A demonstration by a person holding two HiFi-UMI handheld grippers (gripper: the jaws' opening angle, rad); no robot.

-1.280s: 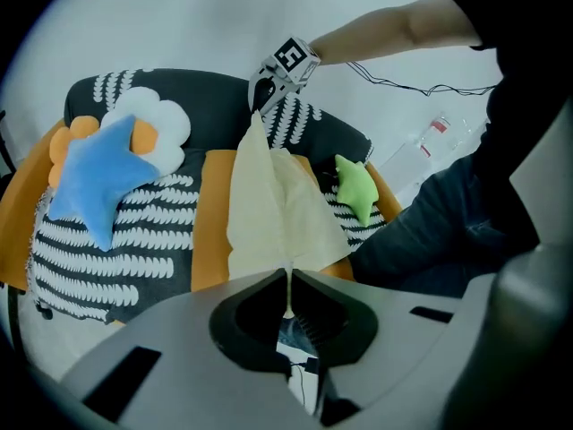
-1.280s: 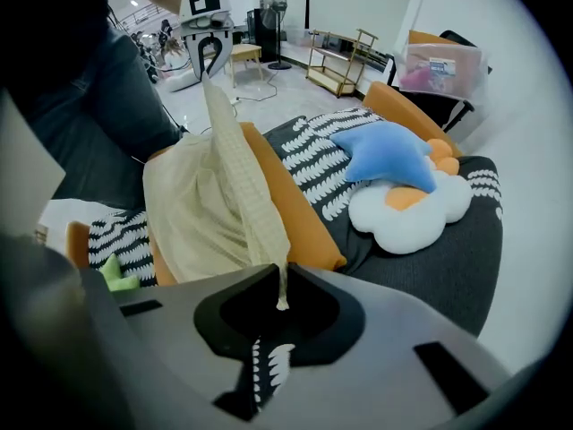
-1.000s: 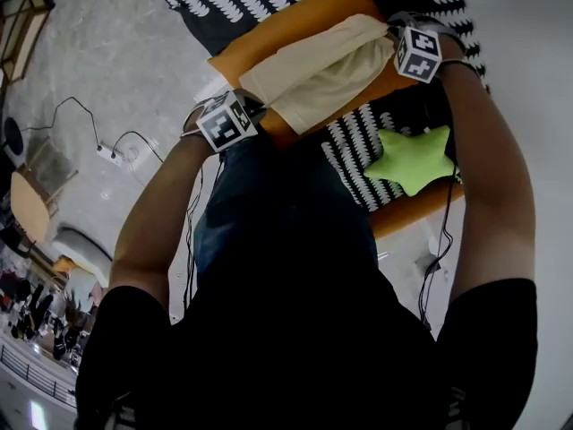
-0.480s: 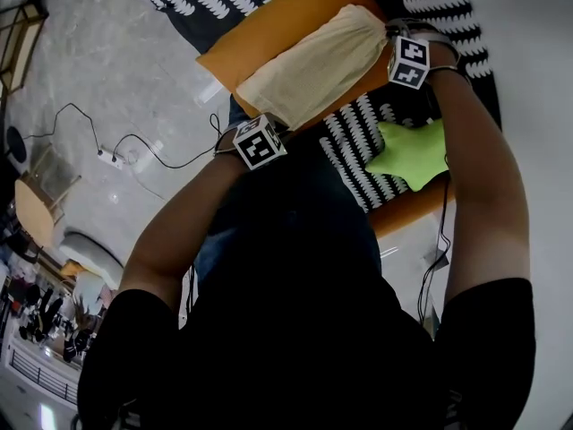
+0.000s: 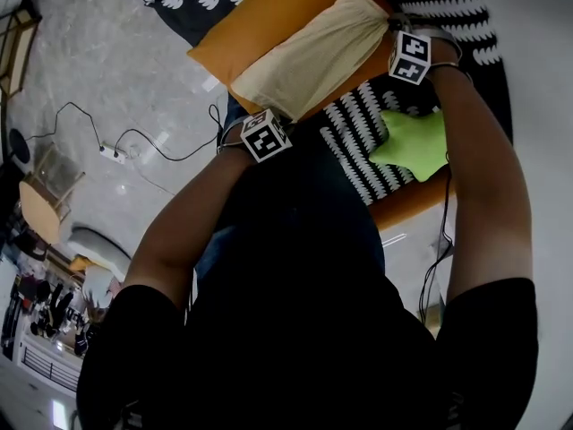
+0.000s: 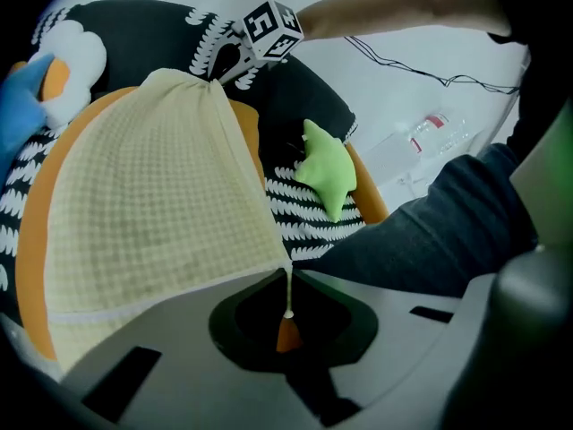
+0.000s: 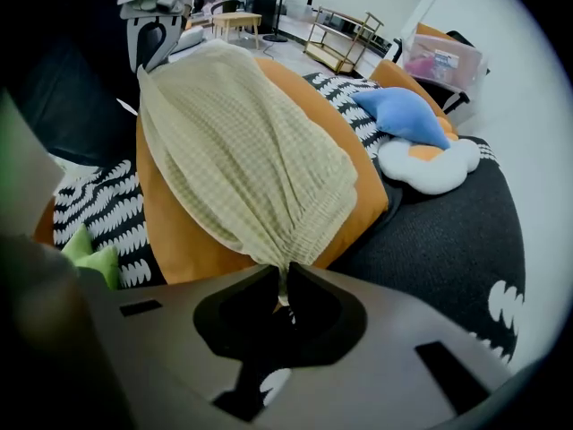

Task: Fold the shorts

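Grey stone floor (image 5: 116, 70) runs along our left side, and a black-and-white patterned cover (image 5: 358, 146) spreads out ahead of us. Nearest to us, our left gripper (image 6: 287, 274) has its jaws pinched together on one corner of the pale yellow checked shorts (image 5: 309, 56). Our right gripper (image 7: 281, 280) is likewise clamped, on the gathered elastic edge at the other end. Between the two, the shorts are stretched out across an orange cushion (image 5: 255, 25) that sits on the cover. Near the cushion's right side lies a green star-shaped plush (image 5: 414, 141). Past the cushion, further along the cover, a blue plush (image 7: 403, 115) rests against a white plush (image 7: 430, 164). Far behind them we see a low shelf (image 7: 345, 38) by the wall.
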